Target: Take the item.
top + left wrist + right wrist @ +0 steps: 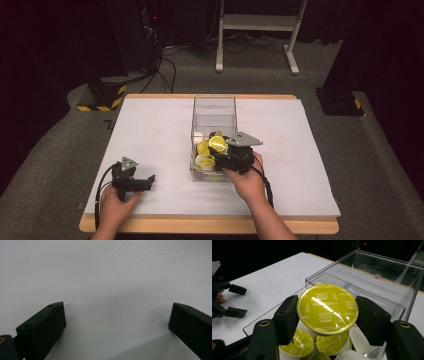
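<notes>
A coffee capsule with a yellow foil lid (pixel 327 309) sits clamped between the jaws of my right gripper (pixel 327 315), held over the near end of a clear plastic box (pixel 387 287). From the high view the same capsule (pixel 218 143) hangs above the box (pixel 214 112), with the right gripper (pixel 222 147) behind it. More yellow-lidded capsules (pixel 332 343) and white ones lie in the box below. My left gripper (pixel 150 179) rests on the white table top near its front left, jaws wide apart and bare; its fingers (pixel 42 327) frame plain white surface.
The white table top (pixel 150 130) spreads around the box on a wooden-edged table. Beyond the far edge are a white frame stand (pixel 260 30), cables and black equipment on grey carpet. The left gripper (pixel 227 300) is seen at the far left of the right gripper view.
</notes>
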Available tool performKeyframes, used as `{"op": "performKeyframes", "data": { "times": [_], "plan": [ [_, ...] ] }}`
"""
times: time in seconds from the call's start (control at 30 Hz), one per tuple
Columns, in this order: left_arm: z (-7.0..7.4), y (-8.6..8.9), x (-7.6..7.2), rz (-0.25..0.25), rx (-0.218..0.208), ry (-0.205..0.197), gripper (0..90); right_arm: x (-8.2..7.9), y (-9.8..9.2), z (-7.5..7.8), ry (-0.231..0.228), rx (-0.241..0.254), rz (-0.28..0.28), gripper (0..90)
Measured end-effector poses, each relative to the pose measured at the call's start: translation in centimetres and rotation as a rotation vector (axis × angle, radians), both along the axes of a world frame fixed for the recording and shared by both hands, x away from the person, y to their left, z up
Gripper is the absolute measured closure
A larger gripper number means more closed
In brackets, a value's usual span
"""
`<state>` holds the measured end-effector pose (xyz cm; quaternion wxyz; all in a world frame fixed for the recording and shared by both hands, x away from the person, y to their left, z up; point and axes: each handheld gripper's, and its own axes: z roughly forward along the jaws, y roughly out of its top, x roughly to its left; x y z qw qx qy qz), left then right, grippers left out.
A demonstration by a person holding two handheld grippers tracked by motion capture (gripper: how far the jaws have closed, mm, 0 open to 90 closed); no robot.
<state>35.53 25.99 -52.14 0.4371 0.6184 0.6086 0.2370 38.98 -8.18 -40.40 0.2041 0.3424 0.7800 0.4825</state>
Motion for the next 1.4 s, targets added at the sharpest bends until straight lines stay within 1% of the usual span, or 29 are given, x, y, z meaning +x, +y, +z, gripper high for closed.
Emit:
{"op": "performKeyframes", "data": {
  "times": [0.03, 0.1, 0.17, 0.47, 0.97, 1.4],
  "plan": [
    [0.0, 0.0, 0.0, 0.001, 0.0, 0.001, 1.2, 0.0, -0.3, 0.2, -0.008, 0.0, -0.004, 37.7],
    [0.0, 0.0, 0.0, 0.0, 0.001, 0.0, 1.3, 0.0, -0.3, 0.2, -0.005, 0.007, -0.007, 37.7],
    [0.0, 0.0, 0.0, 0.0, 0.001, 0.0, 1.3, 0.0, -0.6, 0.4, -0.015, 0.013, -0.009, 37.7],
    [0.0, 0.0, 0.0, 0.0, 0.0, -0.001, 1.3, 0.1, -1.7, 1.0, -0.025, 0.028, -0.035, 37.7],
    [0.0, 0.0, 0.0, 0.0, 0.001, 0.0, 1.3, 0.6, -4.0, 1.3, -0.03, 0.039, -0.095, 37.7],
    [0.0, 0.0, 0.0, 0.0, 0.002, 0.0, 1.3, 1.3, -5.9, 1.3, -0.035, 0.033, -0.146, 37.7]
  ]
}}
